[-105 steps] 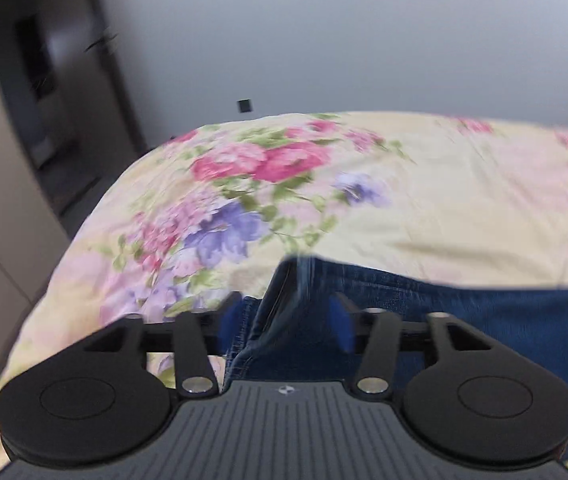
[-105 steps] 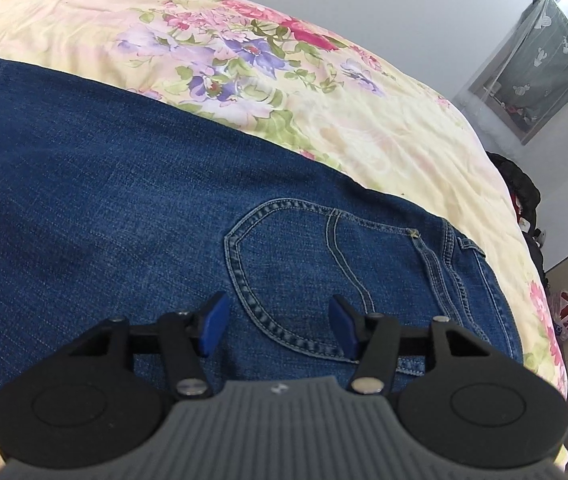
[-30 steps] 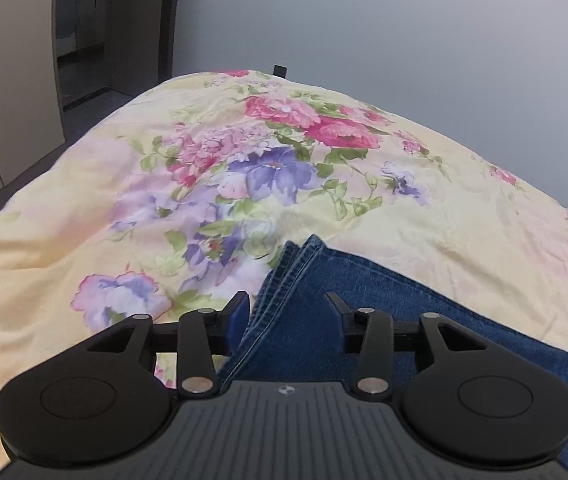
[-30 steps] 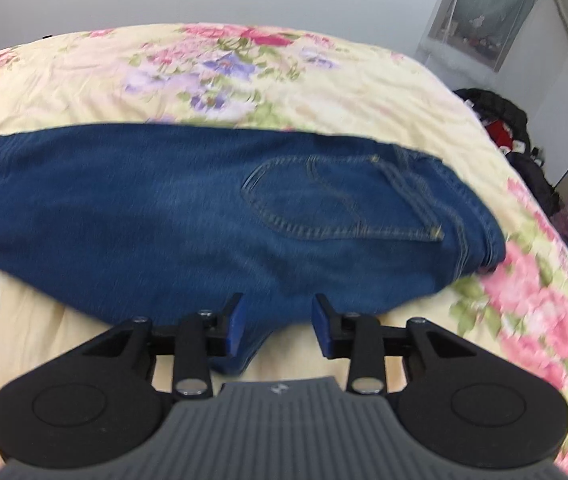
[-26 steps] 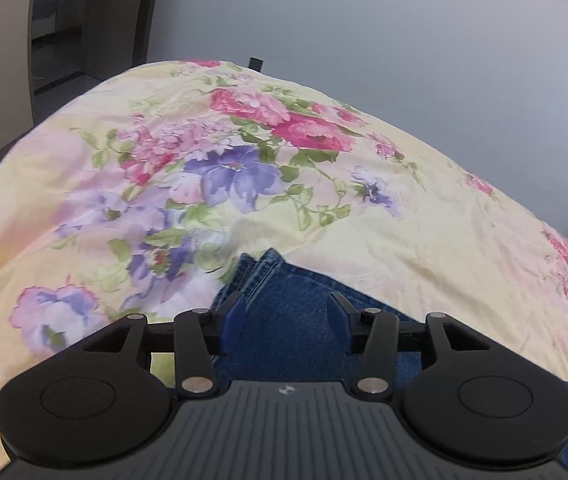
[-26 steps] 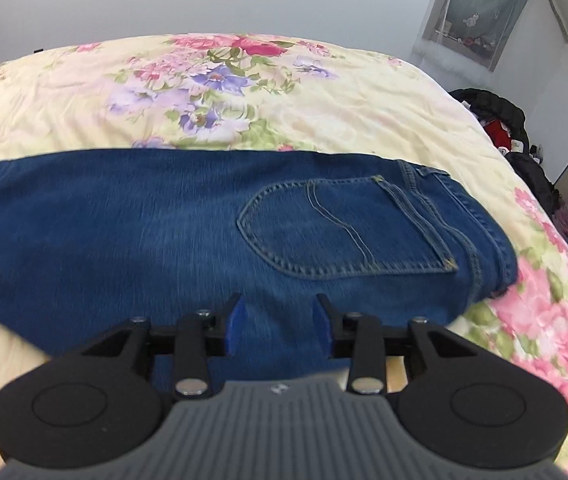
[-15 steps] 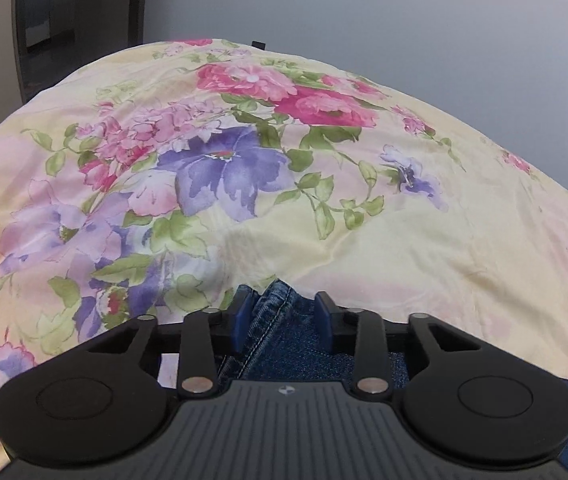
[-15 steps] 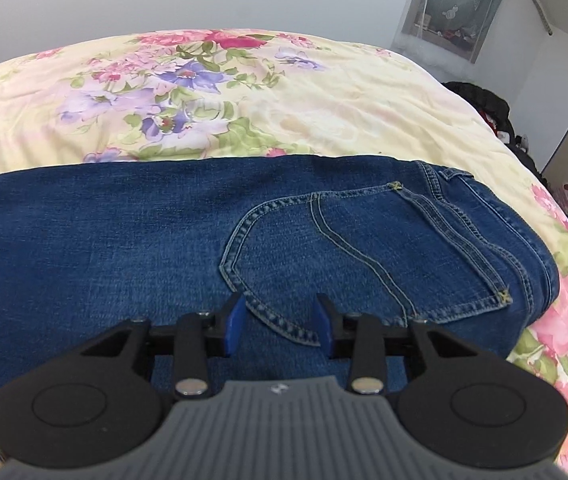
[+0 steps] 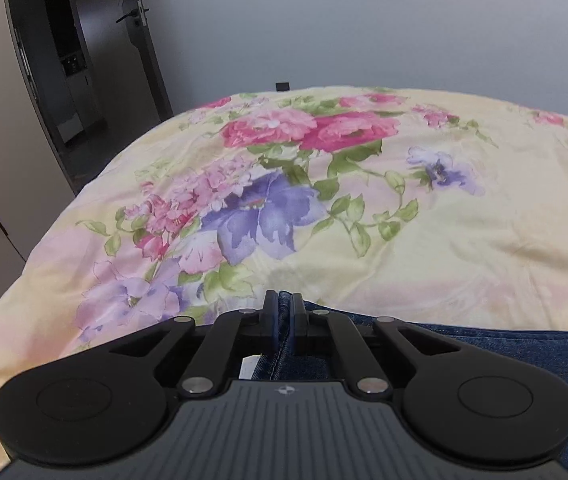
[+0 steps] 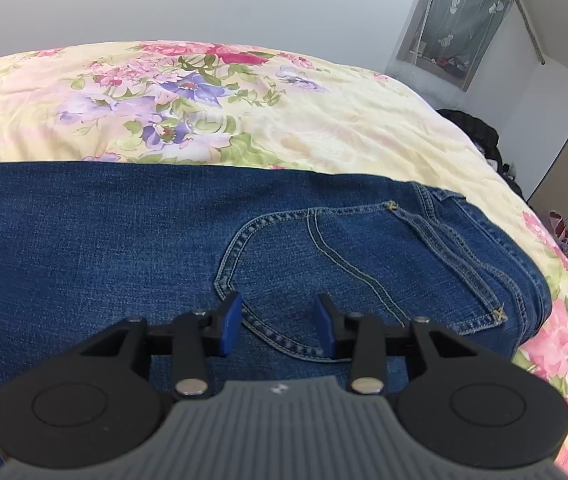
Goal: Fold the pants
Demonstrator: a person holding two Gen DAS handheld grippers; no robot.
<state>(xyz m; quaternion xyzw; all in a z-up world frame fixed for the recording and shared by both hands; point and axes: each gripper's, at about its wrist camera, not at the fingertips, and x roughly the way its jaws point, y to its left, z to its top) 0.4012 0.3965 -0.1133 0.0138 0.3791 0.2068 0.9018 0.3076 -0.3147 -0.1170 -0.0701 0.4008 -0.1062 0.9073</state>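
Observation:
Dark blue jeans lie flat across the floral bedspread, folded lengthwise, back pocket up, waistband to the right. My right gripper is open and hovers over the lower edge of the pocket, holding nothing. In the left wrist view my left gripper is shut on the hem end of the jeans; a fold of denim is pinched between the pads. The rest of the leg runs off to the right, mostly hidden by the gripper body.
The yellow floral bedspread covers the whole bed. A dark doorway stands beyond the bed's left edge. A dark pile of clothes or bags and a curtained window lie beyond the right edge.
My left gripper closed on the hem end of the jeans; it was open around it before. My right gripper moved in lower over the back pocket and stays open.

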